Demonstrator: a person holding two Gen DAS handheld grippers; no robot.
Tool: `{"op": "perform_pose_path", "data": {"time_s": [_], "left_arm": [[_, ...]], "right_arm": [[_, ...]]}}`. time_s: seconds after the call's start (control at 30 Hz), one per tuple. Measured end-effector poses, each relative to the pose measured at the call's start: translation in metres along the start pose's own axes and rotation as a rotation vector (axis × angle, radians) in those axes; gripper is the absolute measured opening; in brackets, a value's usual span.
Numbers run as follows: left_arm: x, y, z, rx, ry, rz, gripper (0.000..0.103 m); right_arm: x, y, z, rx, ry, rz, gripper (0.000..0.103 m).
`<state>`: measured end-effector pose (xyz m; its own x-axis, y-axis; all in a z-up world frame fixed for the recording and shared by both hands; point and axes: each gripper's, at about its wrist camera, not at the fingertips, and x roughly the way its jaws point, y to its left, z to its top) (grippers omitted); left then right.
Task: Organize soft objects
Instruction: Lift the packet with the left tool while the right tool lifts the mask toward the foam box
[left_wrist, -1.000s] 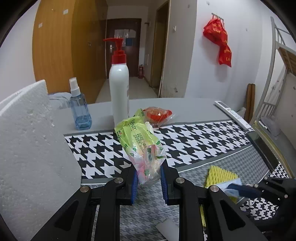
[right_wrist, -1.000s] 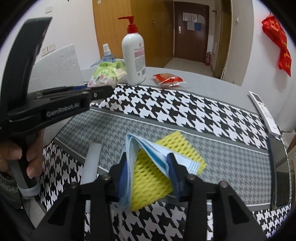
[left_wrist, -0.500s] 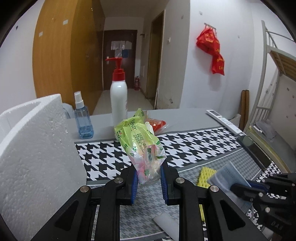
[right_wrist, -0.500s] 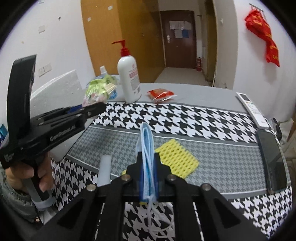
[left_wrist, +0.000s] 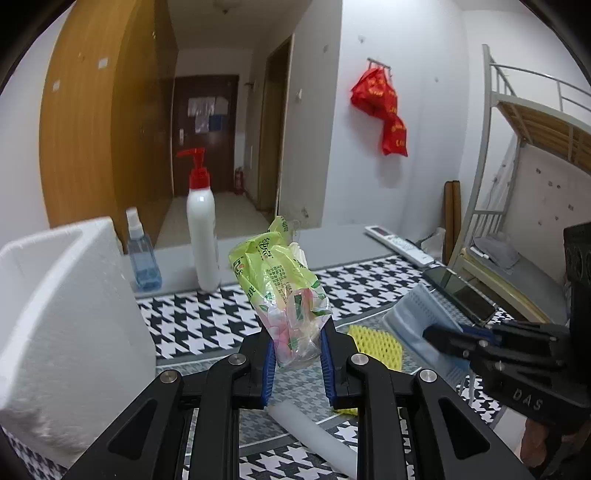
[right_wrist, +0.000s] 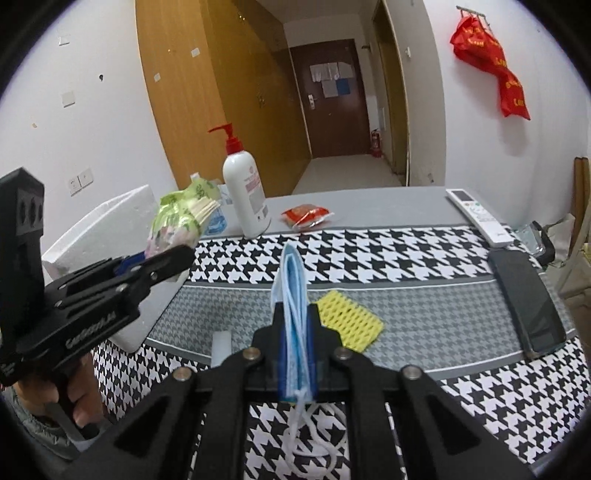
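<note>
My left gripper (left_wrist: 295, 350) is shut on a green and pink plastic packet of tissues (left_wrist: 280, 288) and holds it in the air beside the white foam box (left_wrist: 62, 325). The packet also shows in the right wrist view (right_wrist: 181, 218). My right gripper (right_wrist: 295, 332) is shut on a folded blue face mask (right_wrist: 293, 291), held upright above the table, its white ear loops hanging below. The mask also shows in the left wrist view (left_wrist: 417, 321). A yellow foam net (right_wrist: 351, 321) lies on the grey strip of the tablecloth.
A white pump bottle (right_wrist: 245, 195), a blue spray bottle (left_wrist: 142, 258) and a red snack packet (right_wrist: 306, 216) stand at the back. A remote (right_wrist: 478, 216) and a phone (right_wrist: 526, 299) lie at the right. A white foam tube (left_wrist: 314, 432) lies near the front.
Both grippers have risen with their loads. The right gripper closed on the mask and lifted it off the yellow net. The foam box now shows its open top.
</note>
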<state>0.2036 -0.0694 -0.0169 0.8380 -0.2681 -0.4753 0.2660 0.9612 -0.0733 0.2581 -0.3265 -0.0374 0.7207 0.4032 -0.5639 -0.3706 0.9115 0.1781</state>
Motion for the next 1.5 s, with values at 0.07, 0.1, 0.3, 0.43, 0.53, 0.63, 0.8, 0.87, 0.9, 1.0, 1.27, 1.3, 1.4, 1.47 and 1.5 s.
{"op": "perform_pose_path", "data": {"time_s": [0.07, 0.1, 0.3, 0.43, 0.53, 0.63, 0.8, 0.87, 0.9, 1.0, 1.27, 1.3, 1.4, 1.47, 1.5], "left_arm": [[-0.006, 0.0, 0.0, 0.01, -0.024, 0.012, 0.022], [-0.008, 0.0, 0.0, 0.018, -0.031, 0.021, 0.022], [-0.025, 0.001, -0.003, 0.036, -0.046, 0.037, 0.022], [-0.037, 0.002, -0.005, 0.049, -0.069, 0.05, 0.022], [-0.047, 0.003, -0.005, 0.049, -0.082, 0.061, 0.022], [-0.055, 0.002, -0.006, 0.052, -0.092, 0.066, 0.022], [-0.069, 0.003, -0.008, 0.035, -0.112, 0.09, 0.022], [-0.074, 0.004, -0.008, 0.032, -0.122, 0.092, 0.023], [-0.078, 0.004, -0.008, 0.031, -0.127, 0.093, 0.023], [-0.087, 0.005, -0.005, 0.034, -0.147, 0.092, 0.022], [-0.099, 0.014, 0.001, 0.04, -0.173, 0.09, 0.022], [-0.101, 0.014, 0.001, 0.041, -0.178, 0.089, 0.022], [-0.107, 0.014, 0.004, 0.051, -0.198, 0.09, 0.022], [-0.111, 0.015, 0.006, 0.052, -0.207, 0.09, 0.022], [-0.113, 0.016, 0.008, 0.047, -0.211, 0.087, 0.022]], "right_arm": [[-0.007, 0.002, 0.002, 0.002, -0.024, -0.013, 0.012], [-0.011, 0.003, 0.002, 0.002, -0.034, -0.018, 0.012], [-0.024, 0.013, 0.001, -0.014, -0.06, -0.042, 0.012], [-0.043, 0.018, 0.002, -0.011, -0.102, -0.04, 0.012], [-0.052, 0.023, 0.001, -0.021, -0.123, -0.039, 0.012], [-0.055, 0.023, -0.001, 0.0, -0.129, -0.038, 0.012], [-0.066, 0.029, -0.003, 0.0, -0.165, -0.027, 0.012], [-0.069, 0.032, -0.003, -0.007, -0.176, -0.027, 0.012], [-0.071, 0.033, -0.003, -0.011, -0.18, -0.026, 0.012], [-0.073, 0.04, -0.002, -0.025, -0.189, -0.022, 0.012], [-0.079, 0.051, 0.001, -0.044, -0.22, -0.007, 0.012], [-0.079, 0.051, 0.001, -0.043, -0.222, -0.007, 0.012], [-0.078, 0.054, 0.005, -0.049, -0.23, 0.002, 0.012], [-0.078, 0.056, 0.008, -0.053, -0.234, 0.009, 0.012], [-0.077, 0.057, 0.009, -0.056, -0.236, 0.01, 0.012]]}}
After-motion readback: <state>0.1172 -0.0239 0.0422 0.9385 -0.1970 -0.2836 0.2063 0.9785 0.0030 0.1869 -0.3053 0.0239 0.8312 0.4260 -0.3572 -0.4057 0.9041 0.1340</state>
